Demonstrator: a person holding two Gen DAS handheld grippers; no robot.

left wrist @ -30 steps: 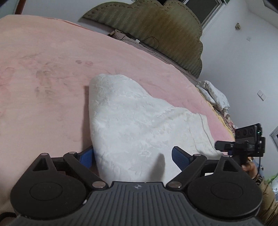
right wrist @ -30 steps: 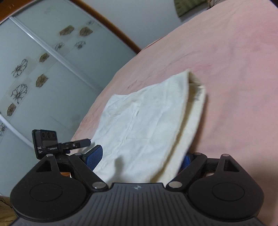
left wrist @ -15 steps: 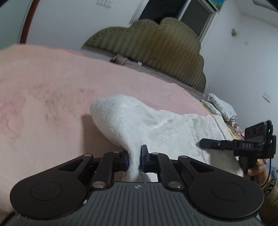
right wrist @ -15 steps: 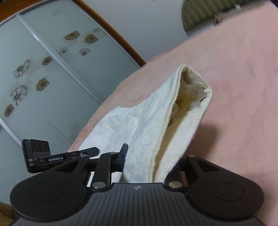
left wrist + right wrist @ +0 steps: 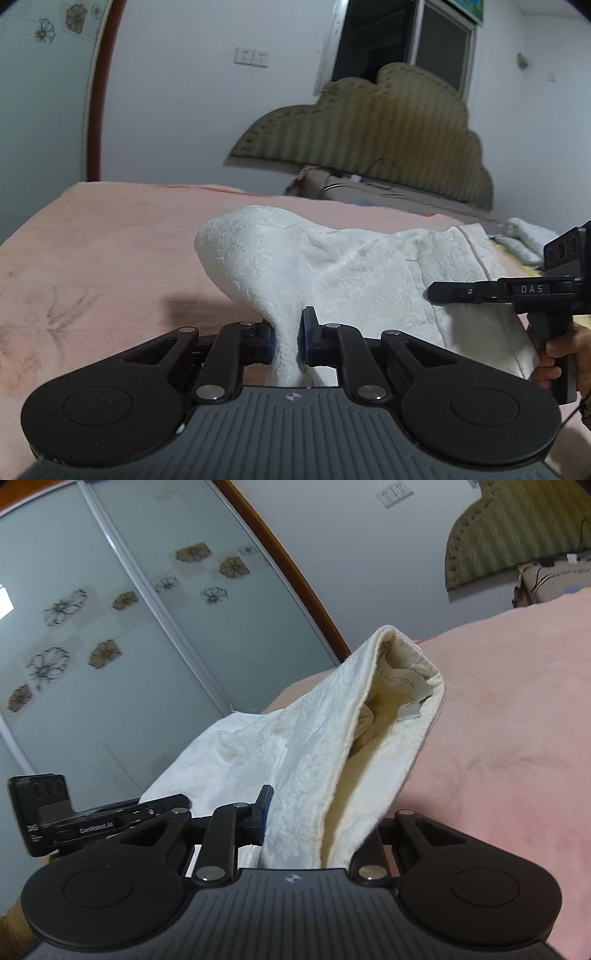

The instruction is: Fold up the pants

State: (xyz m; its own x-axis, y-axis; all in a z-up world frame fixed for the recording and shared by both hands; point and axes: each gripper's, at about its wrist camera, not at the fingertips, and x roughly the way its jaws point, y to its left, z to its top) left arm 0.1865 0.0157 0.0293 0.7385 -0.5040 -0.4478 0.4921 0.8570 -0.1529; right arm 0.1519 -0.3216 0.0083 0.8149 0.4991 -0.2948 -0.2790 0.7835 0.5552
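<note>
The white textured pants [image 5: 332,273] are lifted off the pink bed [image 5: 110,243]. My left gripper [image 5: 287,341] is shut on one near edge of the cloth, which bunches between the blue pads. My right gripper [image 5: 317,819] is shut on the waistband end of the pants [image 5: 317,738]; the open waistband with its label faces the camera, and the right finger is hidden by cloth. The right gripper also shows at the right of the left wrist view [image 5: 480,291], and the left gripper at the lower left of the right wrist view [image 5: 110,812].
The pink blanket [image 5: 517,720] covers the bed all around. A green padded headboard [image 5: 369,147] stands at the far end with pillows [image 5: 524,240] at the right. Sliding wardrobe doors [image 5: 110,627] stand beyond the bed's left side.
Both grippers closed on the near edge of the pants and lifted it off the bed. The cloth now hangs up between them, and the views have tilted up toward the walls.
</note>
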